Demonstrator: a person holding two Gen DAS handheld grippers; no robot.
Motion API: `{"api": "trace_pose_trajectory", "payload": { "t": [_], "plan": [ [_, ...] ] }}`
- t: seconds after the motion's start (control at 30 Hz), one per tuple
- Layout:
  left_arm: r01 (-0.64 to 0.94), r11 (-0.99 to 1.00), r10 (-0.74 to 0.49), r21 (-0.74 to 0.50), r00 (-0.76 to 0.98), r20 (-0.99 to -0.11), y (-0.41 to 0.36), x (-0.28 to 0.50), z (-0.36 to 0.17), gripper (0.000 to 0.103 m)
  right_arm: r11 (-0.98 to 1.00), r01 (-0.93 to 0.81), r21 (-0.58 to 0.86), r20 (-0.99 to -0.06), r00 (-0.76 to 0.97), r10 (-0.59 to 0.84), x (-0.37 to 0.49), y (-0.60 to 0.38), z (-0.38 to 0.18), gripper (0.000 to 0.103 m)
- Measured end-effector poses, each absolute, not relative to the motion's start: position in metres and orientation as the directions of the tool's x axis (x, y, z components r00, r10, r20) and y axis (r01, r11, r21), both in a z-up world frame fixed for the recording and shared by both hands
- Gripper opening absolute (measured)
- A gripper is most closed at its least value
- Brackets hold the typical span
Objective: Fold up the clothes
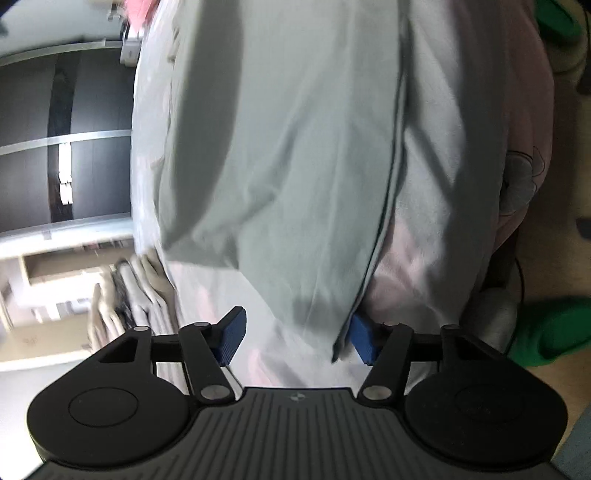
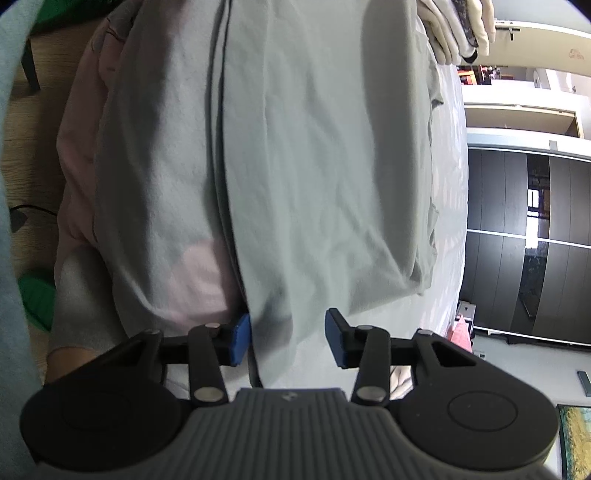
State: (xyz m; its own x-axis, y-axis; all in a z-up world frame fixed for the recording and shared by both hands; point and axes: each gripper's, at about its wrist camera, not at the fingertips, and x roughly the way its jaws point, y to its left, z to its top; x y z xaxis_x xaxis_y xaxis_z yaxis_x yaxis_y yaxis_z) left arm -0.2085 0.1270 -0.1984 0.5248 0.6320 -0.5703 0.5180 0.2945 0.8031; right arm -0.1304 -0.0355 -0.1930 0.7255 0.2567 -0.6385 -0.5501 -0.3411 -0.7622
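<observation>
A pale grey-green garment (image 1: pixel 295 147) lies spread on a white sheet (image 1: pixel 207 295), partly over a pink garment (image 1: pixel 524 110). My left gripper (image 1: pixel 297 338) stands open at the garment's near end. A corner of the cloth hangs between its blue pads, and the hem lies against the right pad (image 1: pixel 364 339). In the right wrist view the same grey-green garment (image 2: pixel 314 166) fills the middle. My right gripper (image 2: pixel 288 339) is open, with the cloth's near edge lying between its pads. The fold line runs beside the left pad (image 2: pixel 240 339), and the pads do not pinch the cloth.
A row of folded clothes (image 1: pixel 136 291) (image 2: pixel 458 33) sits on the sheet (image 2: pixel 447 184) beyond the garment. The pink garment (image 2: pixel 81 147) hangs over the bed's side towards a wooden floor (image 2: pixel 29 147). A dark wardrobe (image 1: pixel 74 147) (image 2: pixel 517 240) stands behind. Green objects (image 1: pixel 554 332) lie on the floor.
</observation>
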Motion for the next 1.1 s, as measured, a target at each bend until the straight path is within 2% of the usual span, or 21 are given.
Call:
{"api": "trace_pose_trajectory", "payload": {
  "t": [0.1, 0.2, 0.3, 0.37, 0.4, 0.5, 0.53, 0.73, 0.87, 0.97, 1.0, 1.1],
  "plan": [
    [0.504, 0.284, 0.604, 0.816, 0.567, -0.560, 0.124, -0.209, -0.196, 0.059, -0.340, -0.552, -0.761, -0.643, 0.713, 0.279, -0.134, -0.036, -0.191, 0.041],
    [0.498, 0.269, 0.556, 0.825, 0.619, -0.555, 0.117, -0.213, -0.195, 0.059, -0.361, -0.545, -0.757, -0.649, 0.691, 0.318, -0.141, -0.037, -0.191, 0.041],
    [0.498, 0.294, 0.565, 0.816, 0.598, -0.568, 0.120, -0.209, -0.197, 0.057, -0.357, -0.549, -0.756, -0.649, 0.698, 0.303, -0.139, -0.038, -0.193, 0.040],
    [0.485, 0.336, 0.573, 0.807, 0.576, -0.584, 0.121, -0.204, -0.194, 0.057, -0.343, -0.551, -0.761, -0.645, 0.702, 0.303, -0.139, -0.037, -0.191, 0.028],
    [0.474, 0.358, 0.572, 0.804, 0.570, -0.590, 0.119, -0.202, -0.190, 0.052, -0.336, -0.552, -0.763, -0.643, 0.704, 0.303, -0.139, -0.037, -0.190, 0.019],
    [0.478, 0.357, 0.571, 0.802, 0.568, -0.593, 0.118, -0.202, -0.190, 0.050, -0.335, -0.560, -0.758, -0.650, 0.696, 0.306, -0.140, -0.037, -0.188, 0.024],
    [0.484, 0.346, 0.573, 0.803, 0.569, -0.590, 0.117, -0.203, -0.192, 0.050, -0.343, -0.564, -0.751, -0.657, 0.688, 0.308, -0.141, -0.038, -0.189, 0.035],
    [0.527, 0.247, 0.584, 0.813, 0.588, -0.559, 0.123, -0.211, -0.208, 0.047, -0.410, -0.526, -0.745, -0.653, 0.700, 0.290, -0.140, -0.043, -0.200, 0.037],
    [0.562, 0.183, 0.577, 0.807, 0.603, -0.551, 0.126, -0.214, -0.221, 0.031, -0.435, -0.499, -0.749, -0.642, 0.707, 0.296, -0.140, -0.044, -0.205, 0.037],
    [0.549, 0.240, 0.575, 0.801, 0.584, -0.573, 0.130, -0.208, -0.217, 0.030, -0.416, -0.516, -0.749, -0.648, 0.701, 0.298, -0.136, -0.042, -0.203, 0.028],
    [0.538, 0.272, 0.573, 0.798, 0.575, -0.583, 0.131, -0.205, -0.213, 0.029, -0.403, -0.525, -0.750, -0.650, 0.700, 0.297, -0.137, -0.040, -0.200, 0.019],
    [0.498, 0.371, 0.557, 0.784, 0.555, -0.617, 0.137, -0.197, -0.200, 0.019, -0.362, -0.530, -0.766, -0.635, 0.711, 0.302, -0.136, -0.039, -0.194, 0.014]
  ]
}}
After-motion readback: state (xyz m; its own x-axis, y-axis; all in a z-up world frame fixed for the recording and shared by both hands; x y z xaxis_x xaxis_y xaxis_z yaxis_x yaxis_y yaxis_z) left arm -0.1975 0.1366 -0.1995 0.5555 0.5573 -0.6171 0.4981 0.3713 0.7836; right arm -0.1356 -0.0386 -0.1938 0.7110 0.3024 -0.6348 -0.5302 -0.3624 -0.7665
